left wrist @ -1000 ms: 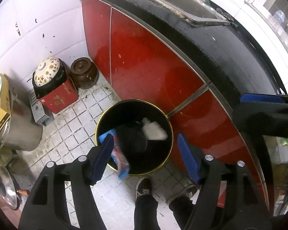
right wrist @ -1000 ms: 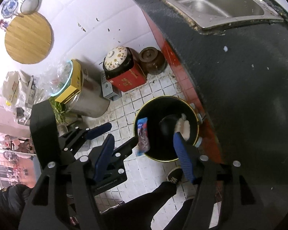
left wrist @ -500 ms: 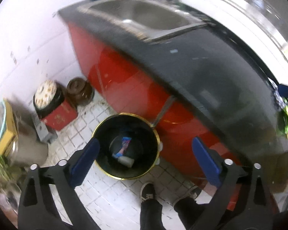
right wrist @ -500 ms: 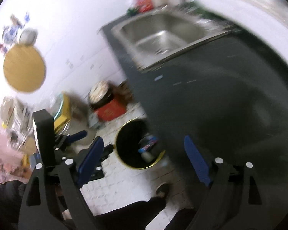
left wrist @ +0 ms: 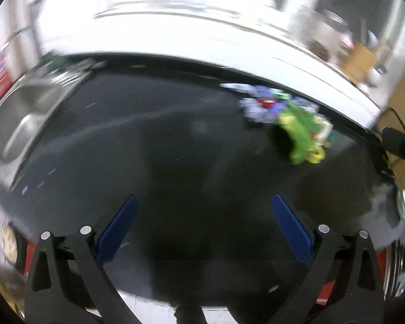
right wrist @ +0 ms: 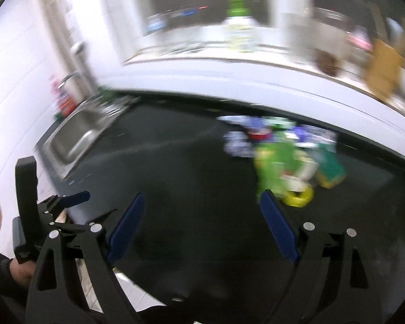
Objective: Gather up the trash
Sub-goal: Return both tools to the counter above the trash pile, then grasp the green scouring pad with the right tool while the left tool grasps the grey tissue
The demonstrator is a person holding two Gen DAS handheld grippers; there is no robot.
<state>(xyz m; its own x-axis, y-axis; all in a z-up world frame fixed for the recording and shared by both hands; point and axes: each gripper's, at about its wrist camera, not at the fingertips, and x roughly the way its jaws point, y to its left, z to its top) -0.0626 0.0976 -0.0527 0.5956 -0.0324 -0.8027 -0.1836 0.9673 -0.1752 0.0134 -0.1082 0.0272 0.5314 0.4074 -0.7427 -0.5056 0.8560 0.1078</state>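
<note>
A blurred heap of trash wrappers, green [left wrist: 301,132] and purple-white [left wrist: 259,105], lies on the dark counter [left wrist: 148,145] at the far right by the wall. It also shows in the right wrist view, with a green wrapper [right wrist: 275,162] and a yellow piece [right wrist: 297,197]. My left gripper [left wrist: 202,229] is open and empty above the counter's near part. My right gripper [right wrist: 201,226] is open and empty, its right finger just short of the heap. The left gripper [right wrist: 75,198] shows at the left edge of the right wrist view.
A steel sink [left wrist: 24,118] is set into the counter at the left, also seen in the right wrist view [right wrist: 75,135]. A white sill [right wrist: 229,81] runs behind the counter with a green-capped bottle [right wrist: 239,24] and boxes [right wrist: 383,70].
Both grippers have swung up from the black bin on the floor to face the counter top. The blue wrapper and white scrap dropped into the bin. Both jaws opened wider.
</note>
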